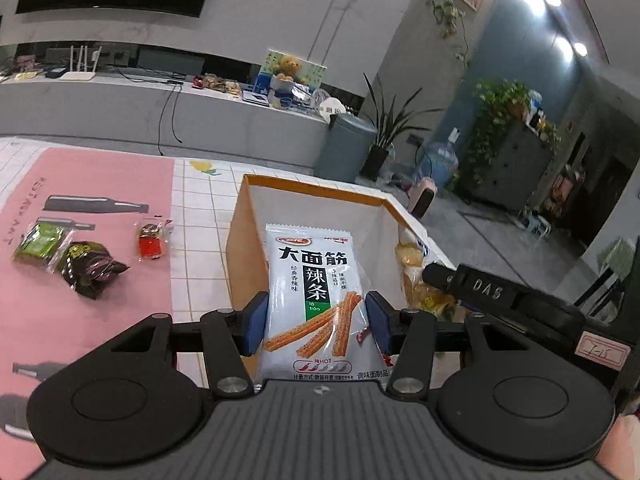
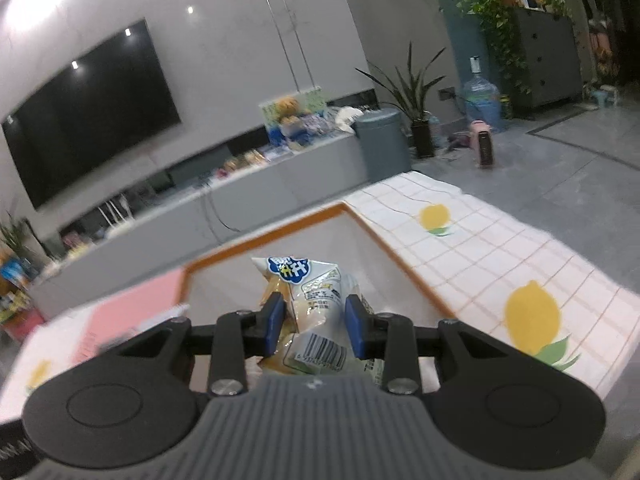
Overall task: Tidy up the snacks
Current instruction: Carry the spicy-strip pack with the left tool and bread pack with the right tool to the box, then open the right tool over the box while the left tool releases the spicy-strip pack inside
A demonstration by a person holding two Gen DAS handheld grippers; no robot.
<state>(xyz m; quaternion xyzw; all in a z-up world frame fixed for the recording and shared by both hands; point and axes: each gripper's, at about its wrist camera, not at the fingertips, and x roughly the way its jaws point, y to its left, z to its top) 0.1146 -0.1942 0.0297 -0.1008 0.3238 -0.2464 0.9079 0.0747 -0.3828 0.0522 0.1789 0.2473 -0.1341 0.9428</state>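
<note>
My left gripper (image 1: 316, 322) is shut on a white spicy-strip packet (image 1: 316, 292) and holds it upright over the orange-rimmed box (image 1: 320, 190). My right gripper (image 2: 314, 326) is shut on a clear bag of yellow pastry (image 2: 316, 292) and holds it over the same box (image 2: 264, 236); that bag and the right gripper also show at the box's right side in the left wrist view (image 1: 412, 276). On the pink mat (image 1: 120, 184) lie a green packet (image 1: 38, 244), a dark packet (image 1: 90, 270) and a small red packet (image 1: 152, 240).
The table wears a white tiled cloth with lemon prints (image 2: 532, 316). Beyond it stand a grey TV bench (image 1: 160, 116), a grey bin (image 1: 346, 148), plants and a water jug (image 1: 440, 160).
</note>
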